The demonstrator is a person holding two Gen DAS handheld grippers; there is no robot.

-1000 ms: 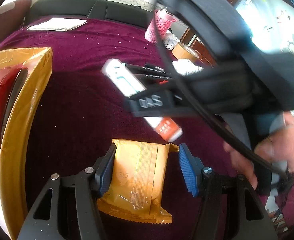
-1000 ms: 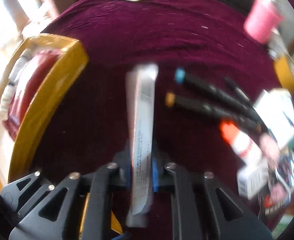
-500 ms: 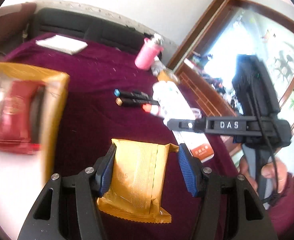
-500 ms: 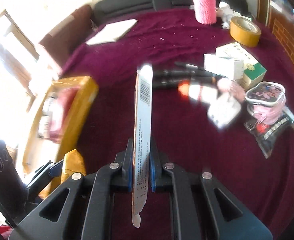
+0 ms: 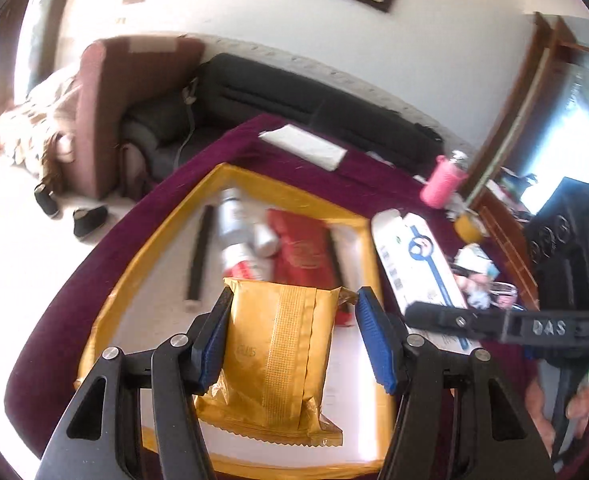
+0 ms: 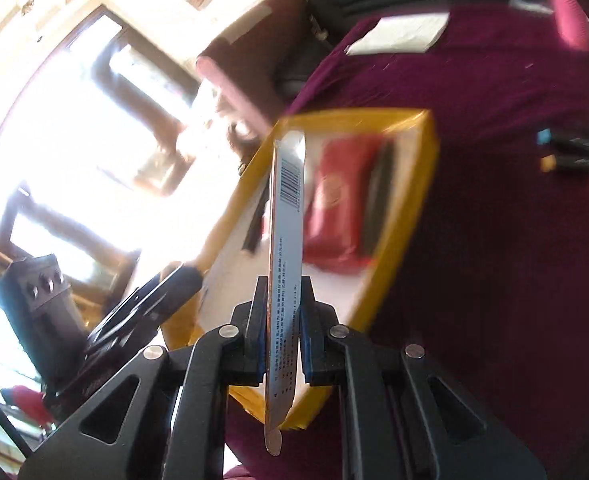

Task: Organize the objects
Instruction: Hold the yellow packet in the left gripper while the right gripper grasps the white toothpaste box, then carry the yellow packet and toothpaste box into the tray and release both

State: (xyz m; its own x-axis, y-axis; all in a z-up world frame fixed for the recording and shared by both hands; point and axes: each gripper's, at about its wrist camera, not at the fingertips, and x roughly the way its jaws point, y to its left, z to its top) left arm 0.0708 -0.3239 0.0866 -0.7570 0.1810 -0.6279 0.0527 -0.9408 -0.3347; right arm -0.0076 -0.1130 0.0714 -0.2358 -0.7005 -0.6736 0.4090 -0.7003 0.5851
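My left gripper (image 5: 290, 344) is shut on a golden snack packet (image 5: 278, 352), held above the gold-rimmed tray (image 5: 154, 236) on the maroon table. In the tray lie a red packet (image 5: 306, 252), a silver bottle (image 5: 234, 232) and a black stick (image 5: 198, 256). My right gripper (image 6: 282, 344) is shut on a long white box (image 6: 288, 208), held on edge over the tray's near side (image 6: 414, 216). That white box (image 5: 414, 256) also shows in the left wrist view, over the tray's right rim.
Markers (image 6: 566, 152) lie on the cloth right of the tray. At the table's far side sit a white paper pad (image 5: 306, 146), a pink cup (image 5: 440, 188) and a tape roll (image 5: 470, 228). A black sofa (image 5: 294, 92) and an armchair (image 5: 106, 112) stand beyond the table edge.
Both grippers have swung left with their loads, from over the middle of the table to above the gold tray. Both grips are unchanged.
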